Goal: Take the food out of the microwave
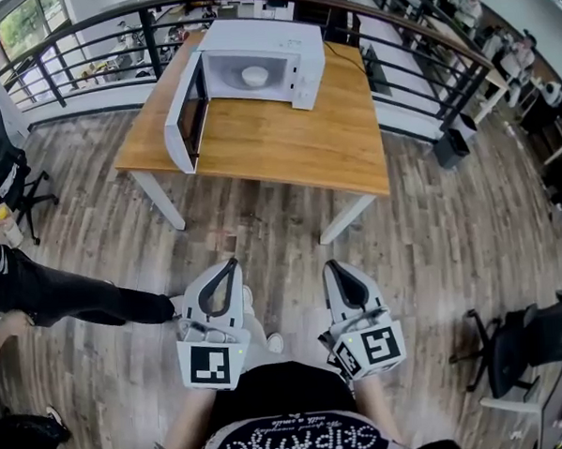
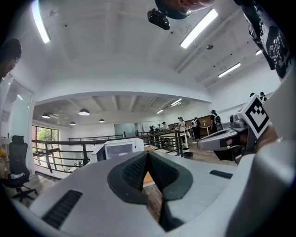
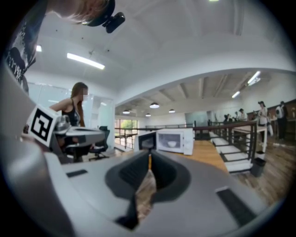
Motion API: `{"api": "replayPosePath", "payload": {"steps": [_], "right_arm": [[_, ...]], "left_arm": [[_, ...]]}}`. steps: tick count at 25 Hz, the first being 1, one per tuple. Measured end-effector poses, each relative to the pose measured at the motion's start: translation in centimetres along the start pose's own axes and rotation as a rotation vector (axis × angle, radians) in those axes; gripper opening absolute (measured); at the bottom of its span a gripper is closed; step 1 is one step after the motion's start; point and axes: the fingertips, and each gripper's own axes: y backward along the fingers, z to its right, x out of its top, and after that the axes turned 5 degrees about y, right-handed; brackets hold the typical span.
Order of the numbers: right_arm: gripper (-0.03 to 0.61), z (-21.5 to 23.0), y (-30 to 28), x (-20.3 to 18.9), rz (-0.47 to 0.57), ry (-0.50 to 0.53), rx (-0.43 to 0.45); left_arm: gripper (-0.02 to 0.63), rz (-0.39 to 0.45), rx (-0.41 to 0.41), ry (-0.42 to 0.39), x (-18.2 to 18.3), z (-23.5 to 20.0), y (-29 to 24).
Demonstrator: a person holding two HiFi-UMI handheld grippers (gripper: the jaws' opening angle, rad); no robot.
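A white microwave stands on a wooden table at the far side, its door swung open to the left. Inside sits a white bowl. The microwave and the bowl also show in the right gripper view, and the microwave in the left one. Both grippers hang low in front of the person, well short of the table. My left gripper is shut with nothing in it. My right gripper is shut and empty too.
A black railing runs behind and beside the table. Office chairs stand at the left and lower right. A seated person's legs stretch across the wooden floor at the left. More people stand far off.
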Motion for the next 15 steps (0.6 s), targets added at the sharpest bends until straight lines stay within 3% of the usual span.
{"api": "replayPosePath", "payload": {"steps": [8,15], "right_arm": [[0.037,1.1,-6.9,-0.5,-0.042,-0.002,0.004],[0.037,1.9,-14.3,1.9,-0.036,0.009,-0.027]], "left_arm": [[0.031,0.011,-0.022,0.029,-0.7,-4.4,-5.5],[0.031,0.031,-0.061,0.033,0.7,-10.1,-11.0]]}}
